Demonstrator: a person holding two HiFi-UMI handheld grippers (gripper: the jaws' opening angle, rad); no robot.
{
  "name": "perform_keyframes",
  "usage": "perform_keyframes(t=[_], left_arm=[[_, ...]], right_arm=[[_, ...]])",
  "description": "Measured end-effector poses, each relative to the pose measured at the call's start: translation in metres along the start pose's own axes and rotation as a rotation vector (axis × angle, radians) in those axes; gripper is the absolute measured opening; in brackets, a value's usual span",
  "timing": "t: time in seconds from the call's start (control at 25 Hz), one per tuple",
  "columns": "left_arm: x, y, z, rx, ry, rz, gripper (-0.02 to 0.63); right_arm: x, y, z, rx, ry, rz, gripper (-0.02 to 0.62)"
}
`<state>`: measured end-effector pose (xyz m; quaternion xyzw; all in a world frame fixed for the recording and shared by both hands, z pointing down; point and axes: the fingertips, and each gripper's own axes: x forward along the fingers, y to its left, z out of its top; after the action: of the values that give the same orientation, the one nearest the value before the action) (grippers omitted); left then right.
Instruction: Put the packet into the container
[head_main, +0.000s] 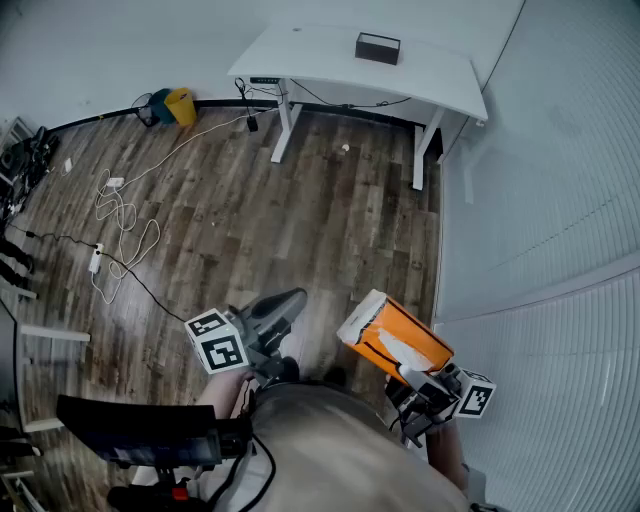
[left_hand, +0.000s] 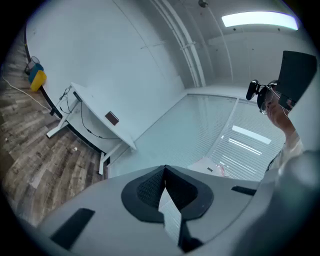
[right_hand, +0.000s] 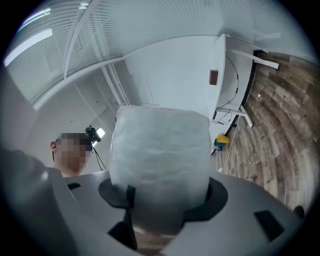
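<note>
Head view: white desk (head_main: 330, 62) at the far wall, bearing a dark open-topped box (head_main: 378, 47), presumably the container. Orange packet (head_main: 392, 337) well short of the desk, in the air above the wood floor and clamped at its near end by the right gripper (head_main: 415, 378). Left gripper (head_main: 295, 300) just beside the packet and equally far from the desk, carrying nothing. Yellow bin (head_main: 180, 105) and loose cables (head_main: 120, 215) lie off the desk's left end. Left gripper view: fingers closed together with nothing between them; desk (left_hand: 95, 117) and box (left_hand: 112, 118) lie far ahead. Right gripper view: fingers spread wide around the packet's pale end (right_hand: 160, 155), pressing on it; box (right_hand: 214, 77) is distant on the desk. Step in hand: carrying the packet, not yet delivered. Next move, as judged: cross to the desk, bring the packet over the box and release it.
</note>
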<state>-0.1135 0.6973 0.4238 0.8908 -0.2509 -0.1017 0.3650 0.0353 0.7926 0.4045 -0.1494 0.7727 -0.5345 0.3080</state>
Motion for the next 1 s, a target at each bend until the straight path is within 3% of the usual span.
perform_keyframes(t=[0.32,0.48,1.0], left_arm=[[-0.066,0.019,0.030,-0.002,-0.064,0.016,0.012],[-0.090,0.025,0.044,0.023,-0.075,0.017,0.012],[-0.147,0.047,0.050,0.267,0.070,0.030,0.012]], right_arm=[[0.059,-0.004,-0.038,-0.036,0.083,-0.029,0.264],[0.082,-0.007,-0.048,-0.019,0.076,-0.040,0.266],[0.136,0.001,-0.102,-0.053,0.000,-0.055,0.265]])
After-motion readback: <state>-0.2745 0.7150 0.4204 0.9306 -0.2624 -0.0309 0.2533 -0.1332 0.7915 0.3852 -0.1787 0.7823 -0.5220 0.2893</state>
